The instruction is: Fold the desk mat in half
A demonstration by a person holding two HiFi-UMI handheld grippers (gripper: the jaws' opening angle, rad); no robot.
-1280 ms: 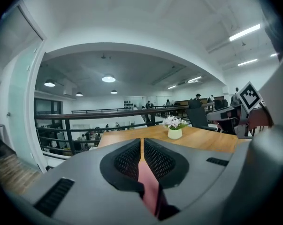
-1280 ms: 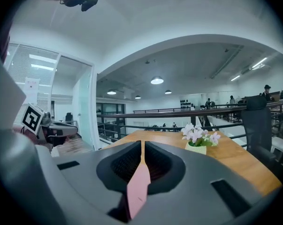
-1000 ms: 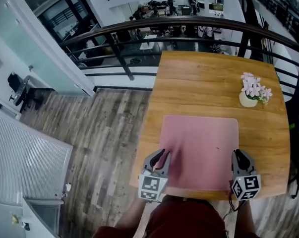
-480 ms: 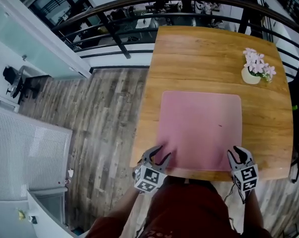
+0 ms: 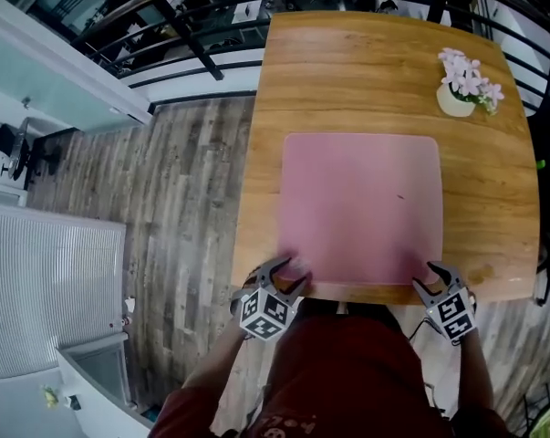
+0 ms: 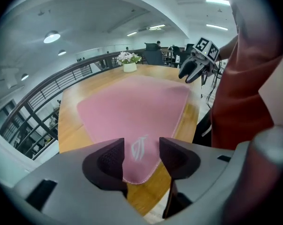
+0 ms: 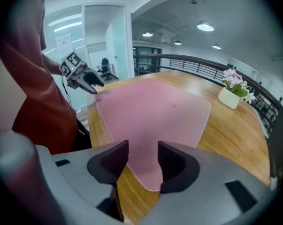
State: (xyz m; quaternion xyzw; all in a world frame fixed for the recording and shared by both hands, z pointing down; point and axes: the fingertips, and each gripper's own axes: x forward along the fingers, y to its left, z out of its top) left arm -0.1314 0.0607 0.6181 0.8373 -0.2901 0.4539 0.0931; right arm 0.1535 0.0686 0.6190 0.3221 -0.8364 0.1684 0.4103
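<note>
A pink desk mat, a rounded-corner rectangle with a stitched edge and a pale logo at its near left corner, lies flat and unfolded on the near half of a wooden table with a glossy, streaked grain. A small round cream pot of pale pink flowers stands at the far right of the table, well apart from the mat. Grey-brown floor planks run to the left, and a dark metal railing curves past the table's far end.

A second ago both tools reached further in over the mat's near edge with their jaws much narrower; they now sit back at its two near corners, and the mat is as flat as it was.

The left gripper is at the near left corner, its jaws opening and already wide. The logo corner shows in the gap between its ribbed dark pads, neither pressing on it. The right gripper, at the near right corner, is likewise opening, the mat's corner between its pads but ungripped.
</note>
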